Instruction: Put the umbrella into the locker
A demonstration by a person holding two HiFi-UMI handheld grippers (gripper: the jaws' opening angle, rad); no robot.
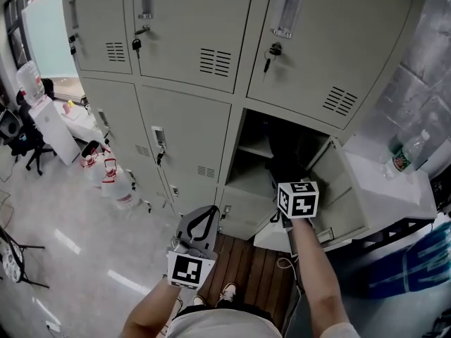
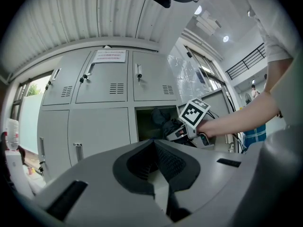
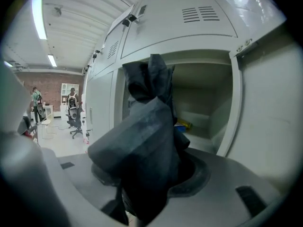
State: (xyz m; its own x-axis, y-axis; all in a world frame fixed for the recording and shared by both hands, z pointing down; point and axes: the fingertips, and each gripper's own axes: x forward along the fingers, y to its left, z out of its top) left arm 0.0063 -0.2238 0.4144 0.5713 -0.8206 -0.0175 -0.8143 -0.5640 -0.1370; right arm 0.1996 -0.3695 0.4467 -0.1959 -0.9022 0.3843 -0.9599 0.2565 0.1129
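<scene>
Head view first: nearest to us, low in the frame, we see the left tool (image 1: 202, 220) held over a strip of wooden flooring (image 1: 243, 263). Its jaws are pressed together with nothing between them (the left gripper view shows the two tips meeting, empty). Just right of it and a little farther off, the right tool (image 1: 284, 171) reaches out at the end of a bare forearm (image 1: 313, 259), with its marker cube (image 1: 297, 198) facing up. Its jaws pinch the umbrella (image 3: 144, 150), a folded black bundle of fabric that fills the middle of the right gripper view and sticks out past the jaw tips. The umbrella's far end sits at the mouth of the open locker (image 1: 255, 150) compartment, in the lower row on the right; we cannot tell how far past the frame it goes. The locker door (image 1: 345, 189) hangs open to the right. On the shelf inside, toward the back, lies a small yellow and blue item (image 3: 183, 125). Farther right, a plastic bottle (image 1: 405, 153) stands on a white bench (image 1: 380, 178). In the far upper row the doors are closed, and a key (image 1: 136, 46) hangs in one lock.
</scene>
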